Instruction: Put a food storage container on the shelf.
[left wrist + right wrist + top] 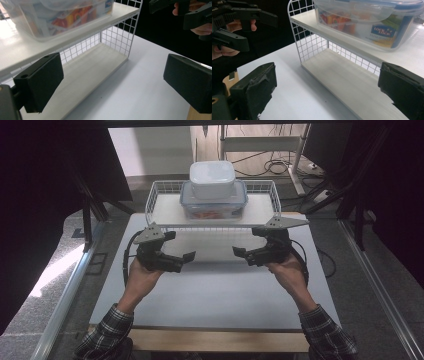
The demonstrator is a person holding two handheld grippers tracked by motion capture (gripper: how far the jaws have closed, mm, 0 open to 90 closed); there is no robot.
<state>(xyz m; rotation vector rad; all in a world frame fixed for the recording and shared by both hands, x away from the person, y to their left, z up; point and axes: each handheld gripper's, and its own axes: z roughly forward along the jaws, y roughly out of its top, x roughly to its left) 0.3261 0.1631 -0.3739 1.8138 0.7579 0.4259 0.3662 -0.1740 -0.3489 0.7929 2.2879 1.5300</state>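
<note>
Both my grippers, left (184, 257) and right (241, 253), hang spread and empty. Boxes (213, 192) sit at twelve on the rack (162, 210); I'd approach level, jaws wide.

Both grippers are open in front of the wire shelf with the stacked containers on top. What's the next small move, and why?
Probably ease both grippers forward and up toward the ends of the clear container. The left gripper and right gripper hang open over the white table, short of the wire shelf, holding nothing. The white box sits stacked on that container, so go level.
</note>
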